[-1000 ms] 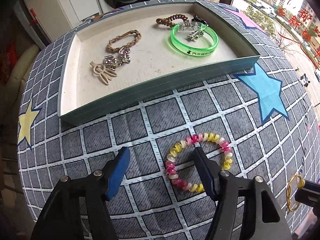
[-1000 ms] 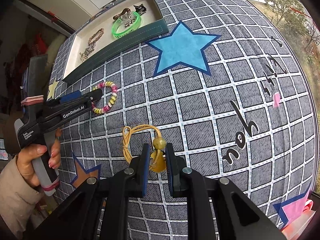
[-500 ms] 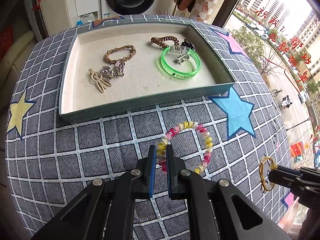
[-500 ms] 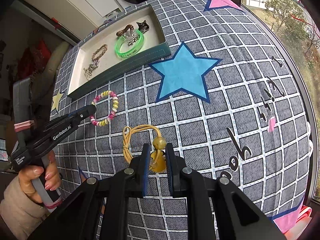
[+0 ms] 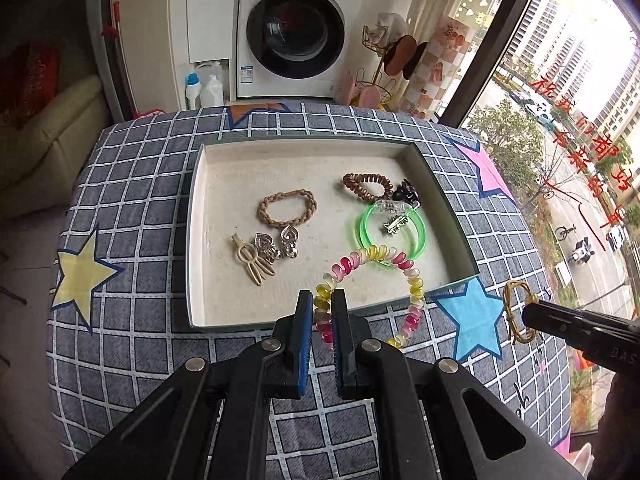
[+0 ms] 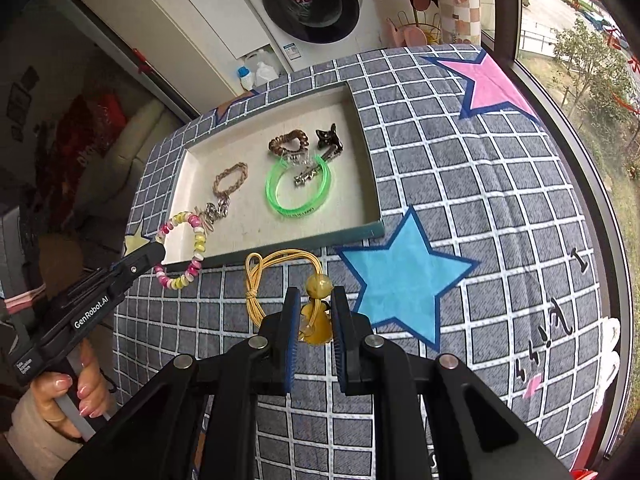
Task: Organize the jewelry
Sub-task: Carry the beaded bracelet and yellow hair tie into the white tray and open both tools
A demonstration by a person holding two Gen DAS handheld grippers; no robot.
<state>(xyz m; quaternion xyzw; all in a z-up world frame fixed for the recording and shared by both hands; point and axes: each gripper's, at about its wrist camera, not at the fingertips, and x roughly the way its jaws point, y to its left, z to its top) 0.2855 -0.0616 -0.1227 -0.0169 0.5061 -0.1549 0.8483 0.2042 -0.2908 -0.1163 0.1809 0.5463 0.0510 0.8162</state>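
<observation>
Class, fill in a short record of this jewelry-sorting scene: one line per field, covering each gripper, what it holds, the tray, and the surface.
left gripper: shut on the beaded bracelet, held up in front of the tray
right gripper: shut on the yellow cord, at its amber bead
tray: open, shallow, cream lining
tray contents: green bangle, braided band, brown coil tie, several clips
surface: checked cloth with stars
step left: neither held piece is in the tray yet

A white front-loading washing machine (image 5: 294,28) stands behind the grey checked star-patterned tablecloth (image 5: 132,184), daylight entering the tall window (image 5: 568,128) alongside.
</observation>
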